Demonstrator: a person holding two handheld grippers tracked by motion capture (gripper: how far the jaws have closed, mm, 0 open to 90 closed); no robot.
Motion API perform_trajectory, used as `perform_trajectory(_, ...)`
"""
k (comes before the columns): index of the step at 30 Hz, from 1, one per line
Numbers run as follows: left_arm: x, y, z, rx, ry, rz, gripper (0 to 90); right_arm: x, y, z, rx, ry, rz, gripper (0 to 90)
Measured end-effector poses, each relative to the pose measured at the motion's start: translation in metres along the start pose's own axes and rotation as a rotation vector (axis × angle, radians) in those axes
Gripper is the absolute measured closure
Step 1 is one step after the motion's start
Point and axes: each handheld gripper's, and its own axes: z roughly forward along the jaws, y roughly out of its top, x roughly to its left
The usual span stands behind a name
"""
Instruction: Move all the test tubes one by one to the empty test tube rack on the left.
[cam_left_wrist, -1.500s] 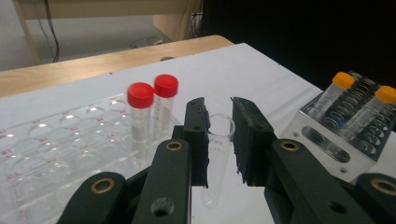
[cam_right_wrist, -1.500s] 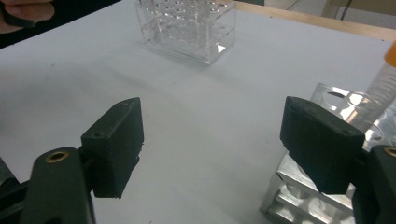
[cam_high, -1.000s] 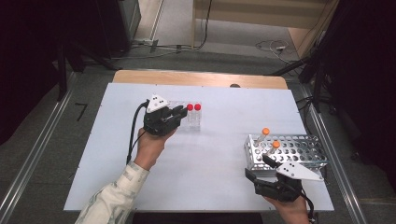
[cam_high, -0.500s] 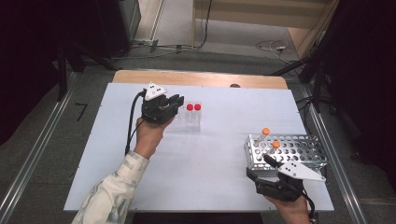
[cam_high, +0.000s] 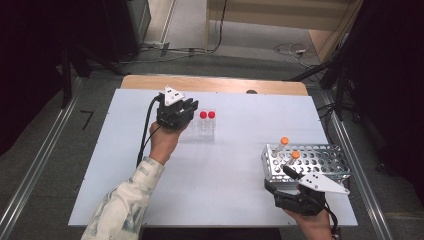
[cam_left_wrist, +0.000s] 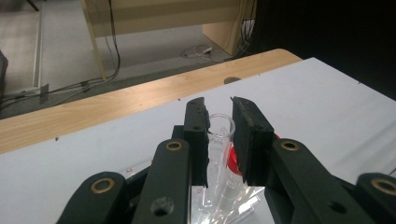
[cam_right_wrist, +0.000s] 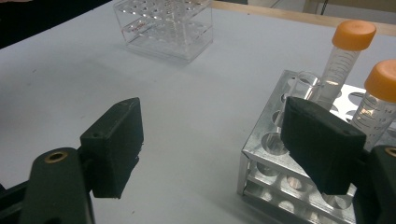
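In the high view, a white table (cam_high: 225, 170) with a wooden far edge is seen on a grey floor among dark surroundings. Left of centre, the left tongs (cam_high: 186, 111) are set at a clear plastic rack (cam_high: 202, 131).

In the left gripper view, these tongs (cam_left_wrist: 219, 123) are closed on a clear uncapped tube (cam_left_wrist: 218, 140) at centre.

In the right gripper view, the right tongs (cam_right_wrist: 219, 140) are spread wide, holding nothing, beside a metal perforated rack (cam_right_wrist: 299, 186) at lower right.

Worktop (cam_high: 225, 170) matt white, with a bare wood strip along the far edge. Rack (cam_high: 320, 159) shiny perforated metal; tube (cam_left_wrist: 219, 140) clear glossy plastic. Tongs (cam_left_wrist: 219, 140) matt black.
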Motion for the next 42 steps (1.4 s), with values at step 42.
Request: perform_trajectory(42, -0.009, -0.026, 0.014, 0.031, 0.020, 0.027, 66.3, 0.000, -0.001, 0.002, 0.010, -0.007, 0.001, 20.3)
